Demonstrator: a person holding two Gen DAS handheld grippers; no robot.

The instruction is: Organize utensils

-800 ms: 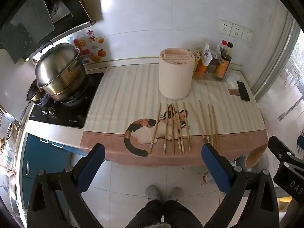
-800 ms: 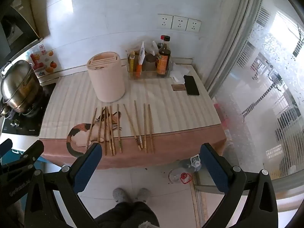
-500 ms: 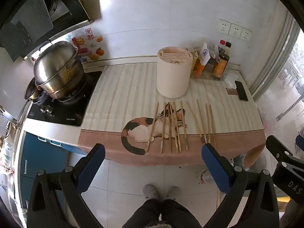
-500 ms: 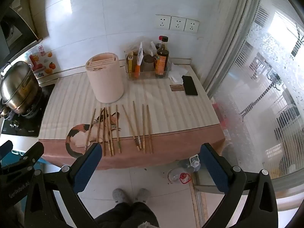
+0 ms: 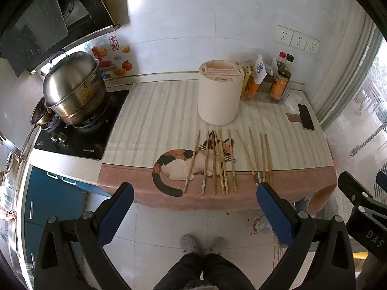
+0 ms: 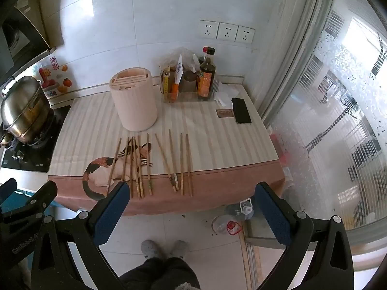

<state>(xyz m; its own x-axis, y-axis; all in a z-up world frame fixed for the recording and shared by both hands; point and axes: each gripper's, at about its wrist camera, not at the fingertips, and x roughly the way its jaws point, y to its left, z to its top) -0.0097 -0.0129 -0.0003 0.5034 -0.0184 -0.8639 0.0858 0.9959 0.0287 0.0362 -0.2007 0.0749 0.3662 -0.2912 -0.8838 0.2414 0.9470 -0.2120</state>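
Left wrist view: thin wooden chopsticks (image 5: 219,162) were seen laid side by side in two loose groups along the near part of a striped cloth (image 5: 154,120) printed with a calico cat (image 5: 179,164). A smooth, round cream holder (image 5: 219,94) with slots in its top was set upright just beyond them. A shiny steel pot (image 5: 72,87) was seen on the black stove (image 5: 79,133) to the left, and sauce bottles (image 5: 280,82) and a dark phone (image 5: 306,116) to the far right. The left claw (image 5: 193,209) was held wide open over the floor, near the cloth's edge, with nothing gripped. In the right wrist view, the right claw (image 6: 191,211) was likewise spread wide, nothing grasped, with the chopsticks (image 6: 135,164) just beyond its blue pads (image 6: 110,215).
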